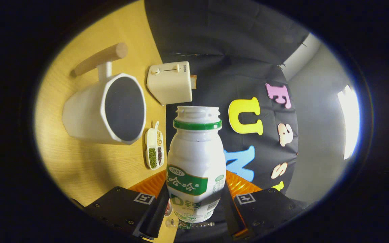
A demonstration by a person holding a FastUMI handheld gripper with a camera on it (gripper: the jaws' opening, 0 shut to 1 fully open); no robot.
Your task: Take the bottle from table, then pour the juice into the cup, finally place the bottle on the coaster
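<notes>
Gripper view: bottle [194, 162] upright between the fingers, uncapped, its mouth beyond them.
Gripper [194, 206]: pinching the bottle low on its label, both fingers pressed to its sides.
Cup [105, 109]: beside the bottle, well apart.
Handling: likely light, thin plastic, smooth; squeeze gently and hold the wide lower body.

Warm dim light, window glare, fisheye-warped edges.

bottle [194, 162]: glossy plastic | cup [105, 109]: matt, wooden handle | table [79, 162]: wood
</notes>
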